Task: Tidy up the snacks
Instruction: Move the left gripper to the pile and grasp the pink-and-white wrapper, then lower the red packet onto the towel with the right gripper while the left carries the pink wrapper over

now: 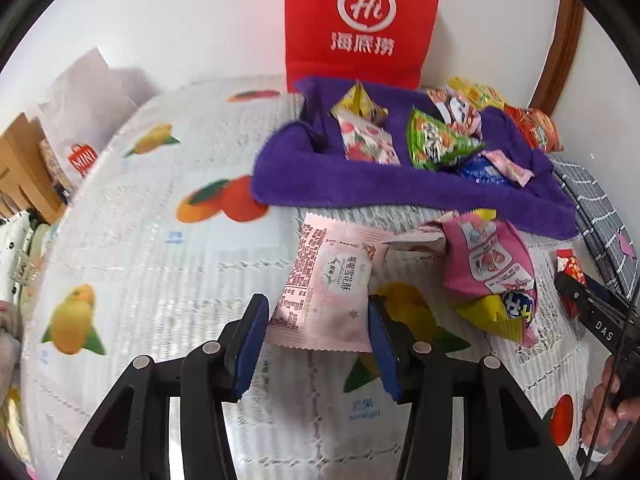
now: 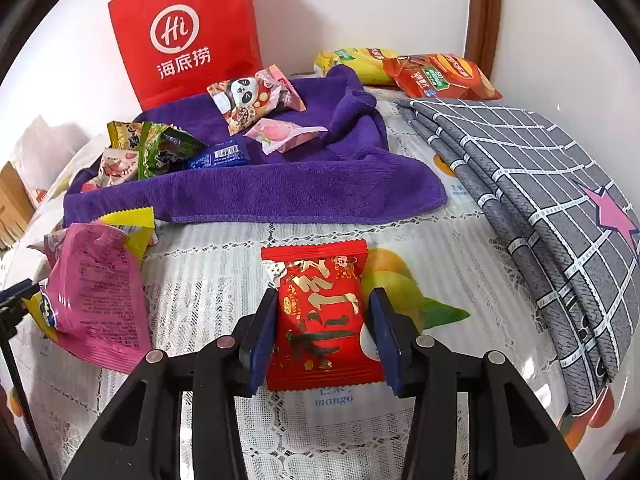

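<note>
Left gripper (image 1: 318, 316): jaws pinching the pale pink snack packet (image 1: 326, 288) by its near end, far end lifted; a slack hold could let it slip. Right gripper (image 2: 320, 328): jaws pinching the red snack packet (image 2: 320, 312). Beyond lies the purple towel (image 2: 256, 188), heaped with snacks; the magenta packet (image 1: 492, 268) alongside risks being knocked.

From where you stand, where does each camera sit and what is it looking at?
Left wrist: sits behind the left gripper, facing down at a pink packet between its fingers; a hand shows at right.
Right wrist: sits behind the right gripper, facing a red packet it grips.
Both share the purple towel and red bag.
</note>
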`<state>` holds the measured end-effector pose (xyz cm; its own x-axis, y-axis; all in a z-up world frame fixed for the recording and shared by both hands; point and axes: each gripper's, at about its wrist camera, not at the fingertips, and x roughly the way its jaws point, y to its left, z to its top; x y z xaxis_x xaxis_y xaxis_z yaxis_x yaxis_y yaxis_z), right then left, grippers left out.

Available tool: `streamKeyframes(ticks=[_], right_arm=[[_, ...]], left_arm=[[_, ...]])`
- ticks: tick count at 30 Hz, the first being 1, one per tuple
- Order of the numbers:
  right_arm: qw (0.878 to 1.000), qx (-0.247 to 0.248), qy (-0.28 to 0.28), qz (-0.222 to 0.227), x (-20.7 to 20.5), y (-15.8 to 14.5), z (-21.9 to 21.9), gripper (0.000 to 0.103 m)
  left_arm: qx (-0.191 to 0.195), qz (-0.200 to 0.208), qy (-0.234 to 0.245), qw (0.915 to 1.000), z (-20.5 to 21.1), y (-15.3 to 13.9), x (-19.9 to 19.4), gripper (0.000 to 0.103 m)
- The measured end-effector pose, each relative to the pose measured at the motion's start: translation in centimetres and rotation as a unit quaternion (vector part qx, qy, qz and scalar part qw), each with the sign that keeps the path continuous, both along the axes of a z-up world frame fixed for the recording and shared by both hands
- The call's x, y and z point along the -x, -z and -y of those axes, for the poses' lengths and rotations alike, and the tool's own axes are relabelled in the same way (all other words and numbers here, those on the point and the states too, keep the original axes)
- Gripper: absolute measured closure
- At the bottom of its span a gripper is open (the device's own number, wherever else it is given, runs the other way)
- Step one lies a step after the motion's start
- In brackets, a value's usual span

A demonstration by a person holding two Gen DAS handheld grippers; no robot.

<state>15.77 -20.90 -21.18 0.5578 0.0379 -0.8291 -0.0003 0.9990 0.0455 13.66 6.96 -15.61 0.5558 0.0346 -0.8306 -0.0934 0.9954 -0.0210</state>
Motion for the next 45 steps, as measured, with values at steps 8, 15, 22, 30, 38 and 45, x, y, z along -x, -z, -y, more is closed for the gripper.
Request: streamKeyframes(ticks=[8, 15, 22, 30, 38, 45], right_arm=[[1.000, -0.002, 0.002, 0.001, 0.1, 0.0, 0.1, 0.059], [1.000, -0.011, -0.005, 0.005, 0.2, -0.2, 0.1, 0.062], [1.000, -0.015, -0.021, 0.016, 0.2, -1.7, -0.7, 0.063], [0.996, -0.032, -0.030, 0.076, -1.7, -7.8, -0.4, 0.063], [0.992, -0.026, -0.033, 0.115, -6.5, -11.2, 0.0, 0.063], [0.994, -0.021, -0.036, 0.102, -12.8, -10.0, 0.0, 0.063]], left_arm=[[0.017, 0.038, 0.006, 0.9991, -0.7, -3.4, 0.2, 0.056], [0.026, 0.066, 0.020, 0.9973, -0.3, -5.8, -0.7, 0.056], [0.036, 0.077, 0.035, 0.9957, 0.5, -6.9, -2.5, 0.056], [0.045, 0.080, 0.045, 0.9948, 1.6, -6.9, -5.1, 0.056], [0.043, 0.083, 0.049, 0.9945, 2.3, -7.3, -8.0, 0.056], [0.085, 0.078, 0.060, 0.9915, 2.4, -7.3, -11.5, 0.056]])
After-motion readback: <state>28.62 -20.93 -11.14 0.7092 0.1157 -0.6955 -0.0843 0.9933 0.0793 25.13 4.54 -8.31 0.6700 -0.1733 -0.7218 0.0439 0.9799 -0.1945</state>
